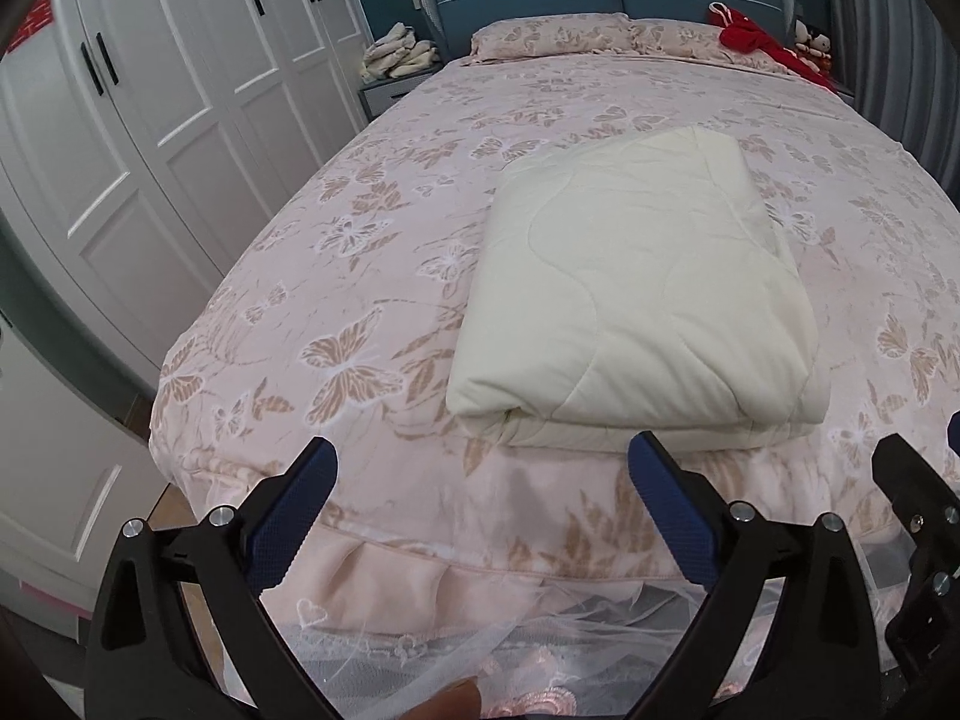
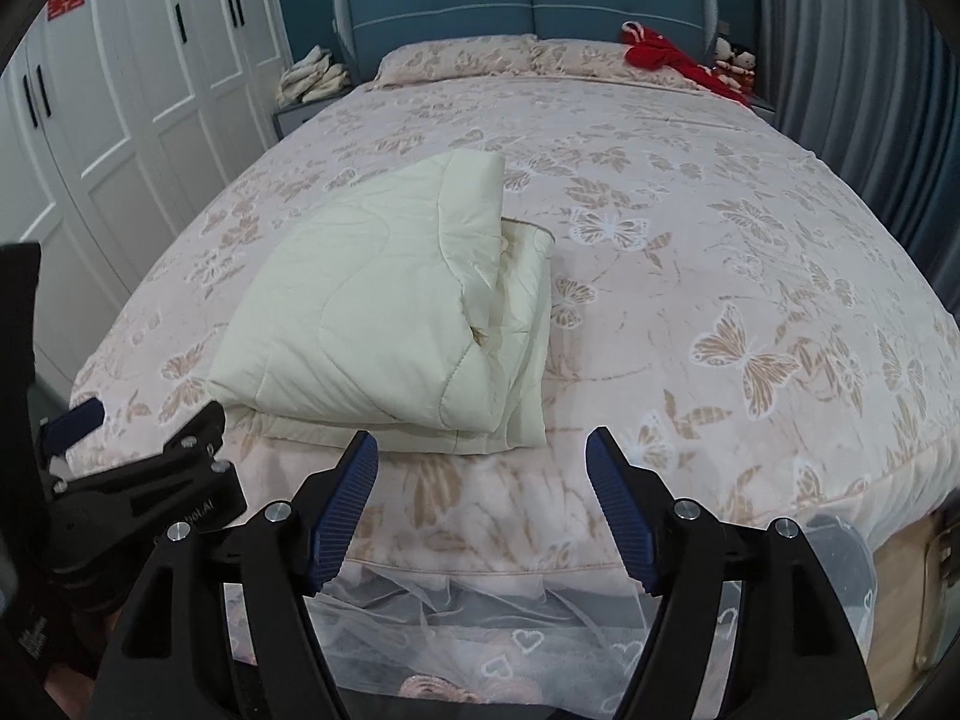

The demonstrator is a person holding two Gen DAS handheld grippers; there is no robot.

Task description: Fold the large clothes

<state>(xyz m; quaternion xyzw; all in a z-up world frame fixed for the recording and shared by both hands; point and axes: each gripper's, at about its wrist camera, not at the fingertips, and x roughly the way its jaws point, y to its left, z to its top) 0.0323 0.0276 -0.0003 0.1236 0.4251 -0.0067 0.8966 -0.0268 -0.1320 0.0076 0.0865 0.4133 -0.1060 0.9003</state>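
Note:
A cream quilted blanket (image 1: 636,294) lies folded into a thick rectangle near the foot of the bed (image 1: 336,276); it also shows in the right wrist view (image 2: 384,312), where its layered open edges face right. My left gripper (image 1: 483,450) is open and empty, held just short of the blanket's near edge above the bed's foot. My right gripper (image 2: 483,441) is open and empty, at the blanket's near right corner. The right gripper shows at the right edge of the left wrist view (image 1: 912,480); the left gripper shows at the left of the right wrist view (image 2: 150,450).
The bed has a pink butterfly-print cover (image 2: 720,240) and a lace skirt (image 2: 480,630). Two pillows (image 1: 552,33) and a red garment (image 1: 756,36) lie by the blue headboard. White wardrobes (image 1: 150,90) stand at left; a nightstand holds folded cloths (image 1: 399,54).

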